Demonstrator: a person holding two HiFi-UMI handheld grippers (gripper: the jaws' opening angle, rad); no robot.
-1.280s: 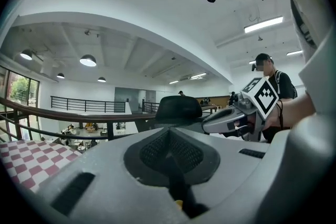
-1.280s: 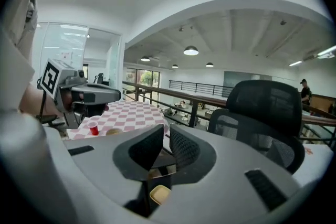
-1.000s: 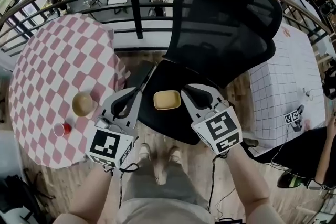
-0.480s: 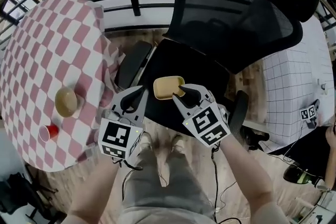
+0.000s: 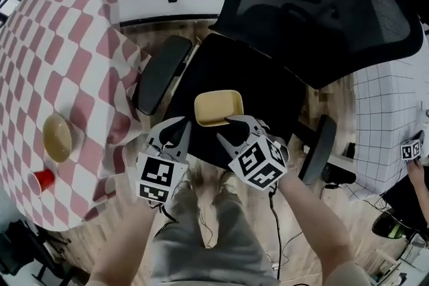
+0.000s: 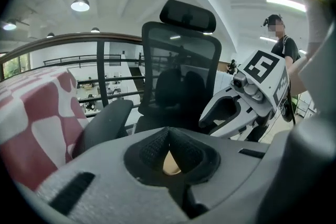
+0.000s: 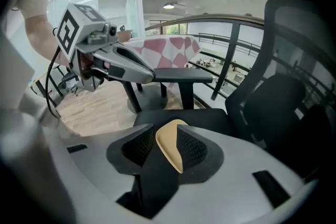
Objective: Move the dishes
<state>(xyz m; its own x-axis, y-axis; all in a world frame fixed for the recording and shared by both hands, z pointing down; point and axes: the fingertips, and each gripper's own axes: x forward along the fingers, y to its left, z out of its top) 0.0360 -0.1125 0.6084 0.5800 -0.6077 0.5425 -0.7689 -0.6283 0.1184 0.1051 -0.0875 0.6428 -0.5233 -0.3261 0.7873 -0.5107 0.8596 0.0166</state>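
Head view, centre of frame: a shallow tan rectangular dish (image 5: 218, 108) lies flat on the seat of a black mesh-back office chair (image 5: 221, 67), toward the seat's front edge. From lower right the right gripper (image 5: 226, 128) reaches in w/ its jaws astride the dish's near right corner. They've just been opening & stand apart, the dish rim in the gap btwn them and the dish resting on the seat. The right gripper view backs this up: the tan rim runs up the gap btwn the two black ribbed pads (image 7: 191, 147), a detail the head view is too small to give. The left gripper (image 5: 179, 125) sits just left of the dish, not touching it. The left gripper view shows its pads meeting tip to tip, closed on nothing; a small tan patch shows below the tips, can't tell what it is. Only the head view shows the round table w/ red-and-white checked cloth (image 5: 60, 57) at frame left, carrying a tan round bowl (image 5: 57, 137) & a small red cup (image 5: 43, 179), plus a white gridded tabletop (image 5: 395, 110) at the right edge. Only the left gripper view shows the chair's headrest (image 6: 188, 14), upper centre, & a person (image 6: 287, 52) standing in the bg, upper right. Each gripper view catches the other gripper at its side.
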